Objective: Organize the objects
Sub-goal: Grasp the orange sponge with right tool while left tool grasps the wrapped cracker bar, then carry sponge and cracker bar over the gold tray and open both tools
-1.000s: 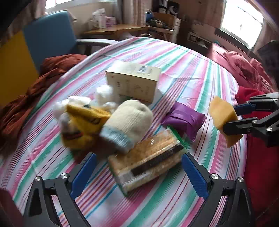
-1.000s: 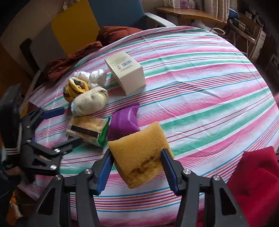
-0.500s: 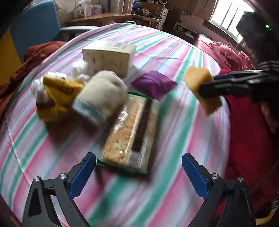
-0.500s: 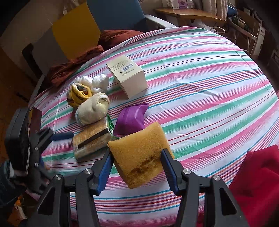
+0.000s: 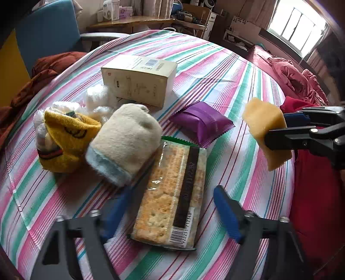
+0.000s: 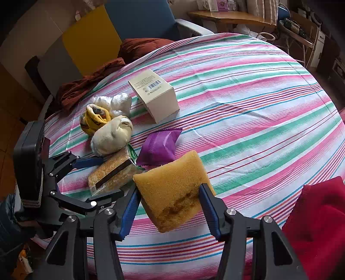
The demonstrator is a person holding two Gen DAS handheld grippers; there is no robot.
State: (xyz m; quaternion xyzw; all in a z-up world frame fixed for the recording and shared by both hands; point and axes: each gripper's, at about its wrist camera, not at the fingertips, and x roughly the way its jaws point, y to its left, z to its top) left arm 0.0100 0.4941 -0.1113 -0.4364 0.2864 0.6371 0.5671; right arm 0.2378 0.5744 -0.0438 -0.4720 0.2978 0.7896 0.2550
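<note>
Yellow sponge (image 6: 172, 189) is clamped aloft in the right gripper (image 6: 168, 210). The cracker packet (image 5: 170, 193), flat on the tablecloth (image 6: 248, 97), is straddled by the left gripper's (image 5: 170, 212) wide-open, empty jaws; crackers could be crushed by hard squeezing.

The left gripper (image 5: 170, 211) is smeared by motion blur, its left blue finger (image 5: 114, 212) soft-edged. The clear-wrapped rectangular cracker packet (image 6: 112, 172) is partly covered by the fluffy cream sock (image 6: 112, 135) and by the left gripper. Small white bottles on the distant wooden shelf (image 5: 129, 20) are too small to read. The crumpled red cloth (image 6: 319, 217) runs off the picture's right edge.
</note>
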